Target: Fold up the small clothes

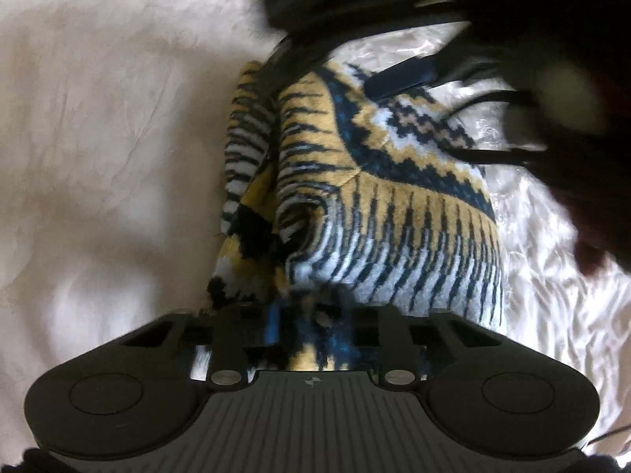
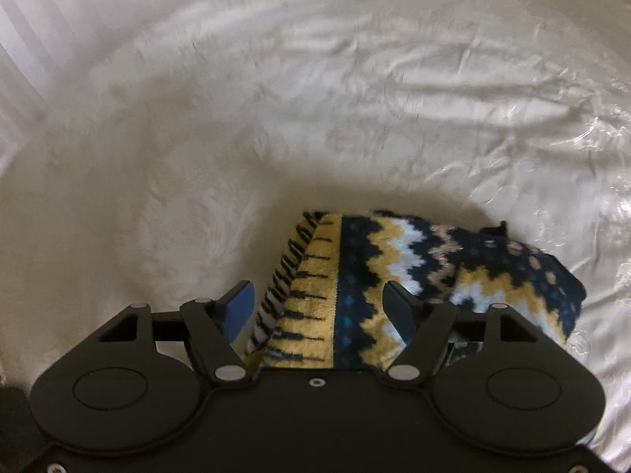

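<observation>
Both grippers hang low over the patterned knit garment (image 2: 355, 276): right gripper (image 2: 319, 299) spread wide astride it, left gripper (image 1: 311, 315) pinching its edge.

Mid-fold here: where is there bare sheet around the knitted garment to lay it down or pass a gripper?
Bare white sheet lies beyond and left of the patterned knit garment in the right wrist view, and left of it in the left wrist view. It is crowded at the garment, with the right gripper straddling it and the left gripper buried in it.
</observation>
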A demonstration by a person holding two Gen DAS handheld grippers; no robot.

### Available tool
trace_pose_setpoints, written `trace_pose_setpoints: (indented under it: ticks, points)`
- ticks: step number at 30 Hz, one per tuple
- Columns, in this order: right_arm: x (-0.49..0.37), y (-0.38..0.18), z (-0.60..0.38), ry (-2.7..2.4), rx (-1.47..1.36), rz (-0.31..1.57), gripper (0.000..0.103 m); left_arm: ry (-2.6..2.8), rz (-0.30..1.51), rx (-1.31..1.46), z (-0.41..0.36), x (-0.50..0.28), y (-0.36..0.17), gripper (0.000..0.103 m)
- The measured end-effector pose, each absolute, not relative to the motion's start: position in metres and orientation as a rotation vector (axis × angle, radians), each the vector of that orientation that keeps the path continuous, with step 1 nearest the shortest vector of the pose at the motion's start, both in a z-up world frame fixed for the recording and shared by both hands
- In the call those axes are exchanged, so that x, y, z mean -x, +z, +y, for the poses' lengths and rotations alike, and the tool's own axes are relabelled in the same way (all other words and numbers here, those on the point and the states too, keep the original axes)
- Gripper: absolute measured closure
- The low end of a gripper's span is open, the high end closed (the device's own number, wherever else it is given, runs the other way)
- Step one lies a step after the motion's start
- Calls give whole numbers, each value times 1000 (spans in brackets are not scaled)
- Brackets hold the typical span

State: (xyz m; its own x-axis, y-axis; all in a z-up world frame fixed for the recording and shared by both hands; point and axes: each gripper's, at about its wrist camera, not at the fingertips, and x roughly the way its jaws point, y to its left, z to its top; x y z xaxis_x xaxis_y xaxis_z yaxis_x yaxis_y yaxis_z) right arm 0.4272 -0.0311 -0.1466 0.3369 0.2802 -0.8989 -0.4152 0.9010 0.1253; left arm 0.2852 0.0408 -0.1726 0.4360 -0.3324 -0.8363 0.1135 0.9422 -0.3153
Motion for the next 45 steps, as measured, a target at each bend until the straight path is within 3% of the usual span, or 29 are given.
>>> trace_pose_setpoints:
  ticks: [1,3,5,7,14,15,18,19,20,22,25,27,30,41,45]
  points:
    - [-430,-154,-27,430,168,1166,29,-282,1077,213,35,-287,-173,90]
    - [-431,-164,-25,403,232,1181,43,-270,1065,209,33,-286,-173,92]
    - [-428,-165,-34,411,227,1177,79,-264,1035,187,32,-281,-170,93]
    - [-426,-157,-49,425,143,1166,87,-263,999,145,30,-276,-163,94]
    - [-427,-117,-70,502,-104,1080,88,-225,918,121,41,-270,-132,94]
    - [-431,-120,-65,497,-103,1091,87,-225,939,135,42,-273,-137,94]
    - [-439,-143,-57,497,-108,1135,61,-230,1073,173,50,-283,-162,88]
    - [-441,-152,-60,525,-148,1145,46,-233,1125,192,53,-287,-172,87]
    - [-441,-156,-65,543,-191,1141,44,-242,1138,222,57,-288,-175,87]
    - [-437,-149,-87,527,-292,1086,43,-240,1121,277,68,-287,-169,87]
    - [-424,-132,-135,452,-412,971,35,-230,1075,246,79,-280,-148,84]
    - [-415,-127,-166,369,-428,929,33,-223,1047,218,82,-281,-134,65]
    - [-403,-134,-209,248,-406,936,25,-237,1010,209,80,-300,-119,52]
    - [-401,-181,-248,195,-451,1062,21,-282,1050,96,36,-366,-144,48]
    - [-411,-197,-234,248,-446,1101,20,-241,1154,185,61,-366,-177,18]
